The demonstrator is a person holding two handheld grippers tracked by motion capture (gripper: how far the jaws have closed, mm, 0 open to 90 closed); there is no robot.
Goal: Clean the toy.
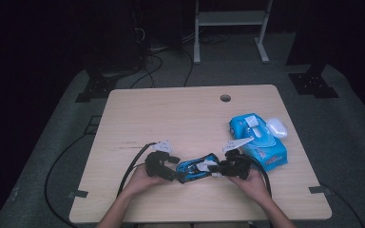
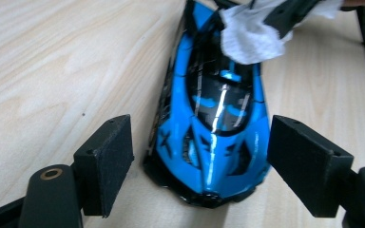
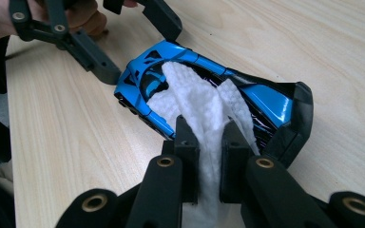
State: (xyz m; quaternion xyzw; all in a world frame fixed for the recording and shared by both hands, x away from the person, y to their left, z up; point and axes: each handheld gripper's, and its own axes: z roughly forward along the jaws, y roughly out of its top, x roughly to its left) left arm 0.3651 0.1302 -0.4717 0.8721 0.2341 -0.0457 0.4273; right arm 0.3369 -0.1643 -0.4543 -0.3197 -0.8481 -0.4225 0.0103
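Note:
A glossy blue and black toy car [image 1: 195, 169] lies on the wooden table [image 1: 180, 118] near its front edge. My left gripper [image 2: 202, 147] is open. Its pads [image 2: 109, 161] stand on either side of the car's [image 2: 214, 123] nose, the right pad close against it and the left a little apart. My right gripper [image 3: 210, 142] is shut on a white wipe [image 3: 197, 99], which is pressed onto the roof and rear of the car [image 3: 266, 97]. In the high view the left gripper [image 1: 171, 167] and right gripper [image 1: 216, 168] face each other across the car.
A blue pack of wipes [image 1: 259, 140] lies just behind the right hand, with a small white case [image 1: 276, 127] beside it at the table's right edge. A round cable hole [image 1: 225, 98] is at the back. Black cables [image 1: 133, 166] trail off the front.

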